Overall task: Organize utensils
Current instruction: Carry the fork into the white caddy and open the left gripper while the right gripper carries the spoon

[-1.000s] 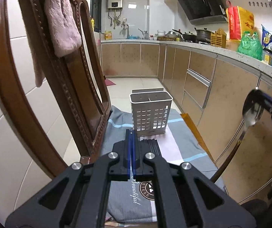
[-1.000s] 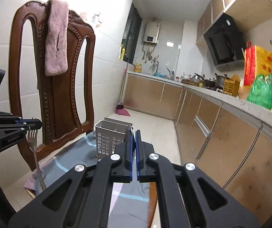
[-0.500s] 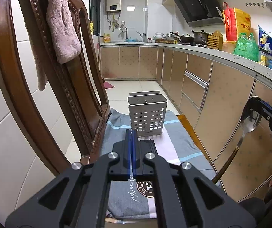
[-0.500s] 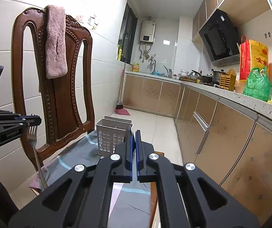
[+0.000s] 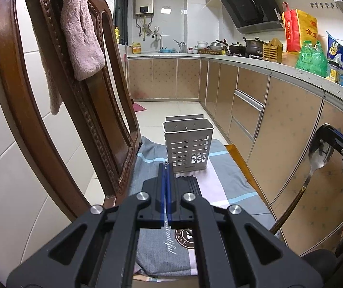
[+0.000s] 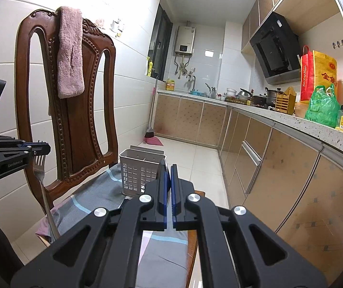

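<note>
Left gripper (image 5: 167, 168) clamped on fork (image 6: 42, 184), tines up at the jaws, handle hanging down. Right gripper (image 6: 169, 168) pinched on spoon (image 5: 316, 160), bowl up, handle down. White utensil caddy (image 5: 187, 147) upright on grey cloth (image 5: 221, 187), just ahead of both grippers. Wooden chair back (image 6: 75, 124) left of caddy.

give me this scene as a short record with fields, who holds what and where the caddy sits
left hand-held gripper: shut on a metal fork, tines up, handle hanging down
right hand-held gripper: shut on a steel spoon, bowl up, dark handle down
caddy: white perforated plastic utensil caddy, upright on the grey striped cloth, nothing visible in it
seat: cloth covers the carved brown wooden chair
chair back: pink fuzzy towel draped over it
</note>
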{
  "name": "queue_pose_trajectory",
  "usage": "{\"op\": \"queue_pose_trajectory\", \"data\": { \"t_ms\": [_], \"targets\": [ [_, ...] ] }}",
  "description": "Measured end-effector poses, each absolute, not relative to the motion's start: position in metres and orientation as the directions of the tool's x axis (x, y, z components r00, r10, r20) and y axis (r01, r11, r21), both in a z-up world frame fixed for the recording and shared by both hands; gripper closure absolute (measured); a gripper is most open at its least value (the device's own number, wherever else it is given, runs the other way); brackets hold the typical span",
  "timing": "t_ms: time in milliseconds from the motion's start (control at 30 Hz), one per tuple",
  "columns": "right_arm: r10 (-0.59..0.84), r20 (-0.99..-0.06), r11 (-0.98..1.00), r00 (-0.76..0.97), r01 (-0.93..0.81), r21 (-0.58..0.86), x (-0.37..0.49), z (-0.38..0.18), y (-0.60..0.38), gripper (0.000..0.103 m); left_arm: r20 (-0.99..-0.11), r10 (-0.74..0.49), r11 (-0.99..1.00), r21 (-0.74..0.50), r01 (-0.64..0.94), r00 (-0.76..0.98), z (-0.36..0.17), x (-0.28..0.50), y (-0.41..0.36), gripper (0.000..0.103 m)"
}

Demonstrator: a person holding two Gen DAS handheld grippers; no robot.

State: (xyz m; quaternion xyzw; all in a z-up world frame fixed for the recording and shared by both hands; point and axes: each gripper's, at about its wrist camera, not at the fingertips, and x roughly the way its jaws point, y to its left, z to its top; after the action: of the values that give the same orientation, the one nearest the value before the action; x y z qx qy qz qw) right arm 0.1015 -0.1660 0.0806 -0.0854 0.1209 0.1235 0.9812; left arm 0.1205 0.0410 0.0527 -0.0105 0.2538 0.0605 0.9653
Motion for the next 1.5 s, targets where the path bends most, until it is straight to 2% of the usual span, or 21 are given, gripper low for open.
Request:
{"op": "queue_pose_trajectory", "data": {
  "t_ms": [200,367,600,767,867,1133,1333,1500],
  "targets": [
    [0.216,-0.251,0.96,0.944,-0.252,-0.125,0.104,0.077,-0.172,0.1,-0.49,0.118,0.992,0.013,-0.128,0.864,0.058,0.129,0.043,0.102],
    [0.208,-0.256,0.964,0.944,-0.242,-0.107,0.116,0.071,-0.182,0.1,-0.444,0.13,0.99,0.008,-0.141,0.887,0.092,0.16,0.054,0.102],
    [0.197,-0.248,0.972,0.949,-0.222,-0.078,0.14,0.063,-0.195,0.1,-0.328,0.208,0.977,0.018,-0.214,0.921,0.153,0.242,0.068,0.102],
    [0.185,-0.239,0.978,0.953,-0.203,-0.053,0.159,0.053,-0.203,0.1,-0.282,0.281,0.959,0.053,-0.278,0.917,0.165,0.313,0.076,0.102],
    [0.181,-0.24,0.98,0.954,-0.196,-0.039,0.171,0.043,-0.206,0.1,-0.292,0.305,0.952,0.074,-0.296,0.907,0.154,0.349,0.079,0.102],
    [0.195,-0.281,0.978,0.94,-0.208,-0.015,0.198,0.017,-0.206,0.1,-0.34,0.353,0.934,0.188,-0.305,0.871,0.067,0.433,0.071,0.102],
    [0.201,-0.279,0.978,0.939,-0.209,0.001,0.202,0.011,-0.208,0.1,-0.37,0.361,0.932,0.179,-0.316,0.856,0.011,0.455,0.068,0.102],
    [0.212,-0.29,0.976,0.933,-0.219,0.008,0.204,0.008,-0.206,0.1,-0.39,0.353,0.935,0.179,-0.305,0.85,-0.014,0.462,0.058,0.101]
  ]
}}
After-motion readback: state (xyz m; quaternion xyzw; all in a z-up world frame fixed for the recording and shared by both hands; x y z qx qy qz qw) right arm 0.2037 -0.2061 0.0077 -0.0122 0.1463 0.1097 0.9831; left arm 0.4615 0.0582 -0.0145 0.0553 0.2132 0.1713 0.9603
